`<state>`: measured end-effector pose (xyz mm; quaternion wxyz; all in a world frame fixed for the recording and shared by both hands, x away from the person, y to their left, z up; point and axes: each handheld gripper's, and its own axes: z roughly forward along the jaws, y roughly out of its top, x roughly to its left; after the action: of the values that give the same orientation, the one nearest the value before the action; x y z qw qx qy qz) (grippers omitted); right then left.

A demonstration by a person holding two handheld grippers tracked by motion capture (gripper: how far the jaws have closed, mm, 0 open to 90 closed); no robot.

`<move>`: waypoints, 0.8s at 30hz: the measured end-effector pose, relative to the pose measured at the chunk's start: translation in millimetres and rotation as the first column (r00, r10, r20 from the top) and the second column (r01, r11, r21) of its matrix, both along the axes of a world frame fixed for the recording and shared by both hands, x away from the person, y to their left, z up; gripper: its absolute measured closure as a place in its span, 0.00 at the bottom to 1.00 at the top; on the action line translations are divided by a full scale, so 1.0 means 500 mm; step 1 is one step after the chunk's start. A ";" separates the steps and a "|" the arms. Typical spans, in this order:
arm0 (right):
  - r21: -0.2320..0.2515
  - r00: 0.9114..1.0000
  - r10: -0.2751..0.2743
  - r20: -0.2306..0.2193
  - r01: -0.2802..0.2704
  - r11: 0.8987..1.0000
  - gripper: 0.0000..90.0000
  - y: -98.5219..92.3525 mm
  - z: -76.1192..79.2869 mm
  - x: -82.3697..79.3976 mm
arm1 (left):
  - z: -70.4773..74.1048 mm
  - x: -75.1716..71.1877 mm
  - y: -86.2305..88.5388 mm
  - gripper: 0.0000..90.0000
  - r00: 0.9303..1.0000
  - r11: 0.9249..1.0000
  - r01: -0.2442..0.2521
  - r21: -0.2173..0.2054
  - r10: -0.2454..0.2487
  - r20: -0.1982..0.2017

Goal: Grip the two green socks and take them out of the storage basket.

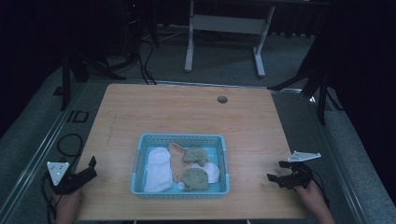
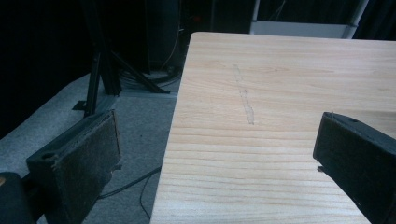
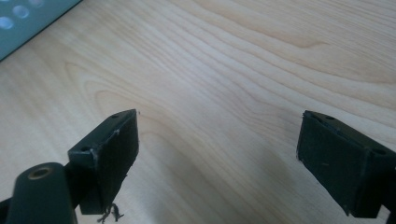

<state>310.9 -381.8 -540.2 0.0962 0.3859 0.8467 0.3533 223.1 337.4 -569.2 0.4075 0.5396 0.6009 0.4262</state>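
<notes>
A light blue plastic basket [image 1: 140, 161] sits near the front middle of the wooden table [image 1: 187, 112]. It holds a white sock [image 1: 158, 169], a peach sock [image 1: 177, 161] and two olive-green socks [image 1: 196, 179]. My left gripper [image 1: 88, 169] stands open at the table's front left edge, nothing between its jaws, and its pads [image 2: 88, 158] straddle that edge. My right gripper [image 1: 276, 171] stands open over bare wood at the front right, well apart from the basket; its pads [image 3: 116, 154] hold nothing. The basket's corner [image 3: 28, 18] appears at the upper left of the right gripper view.
A round cable hole [image 1: 222, 99] lies near the table's far edge. A faint scuff [image 2: 243, 95] marks the wood on the left. Dark stands [image 1: 70, 74] and cables [image 1: 70, 144] flank the table on grey carpet. A white desk frame [image 1: 224, 28] stands behind.
</notes>
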 end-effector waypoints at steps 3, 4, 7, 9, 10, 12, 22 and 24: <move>-0.025 0.999 0.028 -0.028 -0.029 0.999 0.14 0.006 0.008 0.001 | 0.000 0.000 0.000 0.00 1.000 1.000 -0.001 -0.001 0.001 0.000; -0.035 0.998 0.041 -0.042 -0.042 0.999 0.14 0.010 0.010 0.001 | 0.000 0.000 0.000 0.00 1.000 1.000 -0.001 -0.001 0.001 0.000; -0.071 0.994 0.079 -0.073 -0.084 0.994 0.14 0.020 0.020 0.001 | 0.000 0.000 0.000 0.00 1.000 1.000 0.000 -0.002 0.000 -0.002; -0.100 0.993 0.095 -0.075 -0.103 0.990 0.14 0.027 0.028 0.001 | 0.000 0.000 0.000 0.00 1.000 1.000 0.000 -0.002 0.000 -0.002; -0.112 0.992 0.102 -0.081 -0.111 0.988 0.14 0.029 0.033 0.001 | 0.000 0.000 0.000 0.00 1.000 1.000 0.000 -0.002 0.000 -0.002; -0.117 0.989 0.116 -0.096 -0.127 0.985 0.14 0.034 0.040 0.003 | 0.000 0.000 0.000 0.00 1.000 1.000 0.000 -0.001 0.000 -0.002; -0.101 0.977 0.146 -0.156 -0.163 0.981 0.14 0.054 0.048 0.006 | 0.000 0.001 -0.001 0.00 1.000 1.000 0.002 0.001 -0.002 -0.001; -0.101 0.976 0.156 -0.151 -0.172 0.980 0.14 0.059 0.052 0.004 | 0.000 0.001 -0.001 0.00 1.000 1.000 0.003 0.000 -0.003 -0.003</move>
<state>312.9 -352.3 -514.2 0.0277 0.3326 0.8993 0.2827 223.6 337.1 -569.4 0.4074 0.5411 0.6007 0.4248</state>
